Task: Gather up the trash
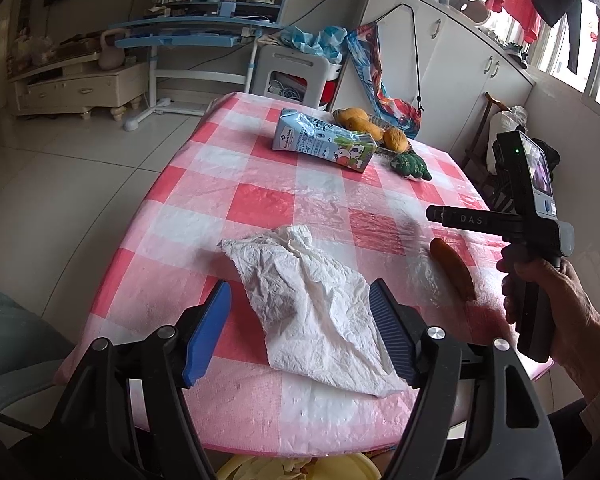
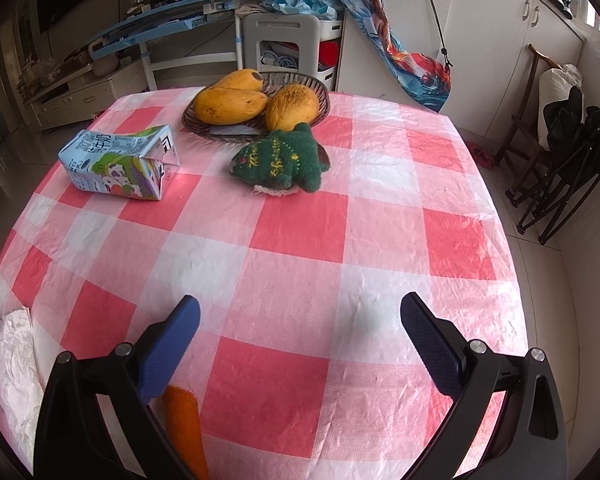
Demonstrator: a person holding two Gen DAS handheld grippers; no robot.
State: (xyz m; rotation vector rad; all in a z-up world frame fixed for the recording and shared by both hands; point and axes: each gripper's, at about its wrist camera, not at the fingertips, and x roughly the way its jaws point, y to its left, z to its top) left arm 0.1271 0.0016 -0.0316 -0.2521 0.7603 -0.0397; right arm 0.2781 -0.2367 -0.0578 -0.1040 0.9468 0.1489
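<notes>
The step in hand looked like the pickup of the crumpled tissue (image 1: 312, 312), which lay at the near edge of the checked counter (image 1: 260, 200), between the spread fingers of the left claw (image 1: 300, 332) with nothing gripped. The next move would likely call for lowering and closing on its raised folds. The right claw (image 2: 300, 344) hung open and empty over bare cloth, the milk carton (image 2: 120, 164) well beyond it.

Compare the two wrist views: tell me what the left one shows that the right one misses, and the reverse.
Only the left wrist view: the right hand on its handle, and the whole crumpled tissue between the left gripper fingers. Only the right wrist view: the open right gripper and the folding chair. Both: milk carton, mangoes, green plush, orange carrot-like item.
</notes>
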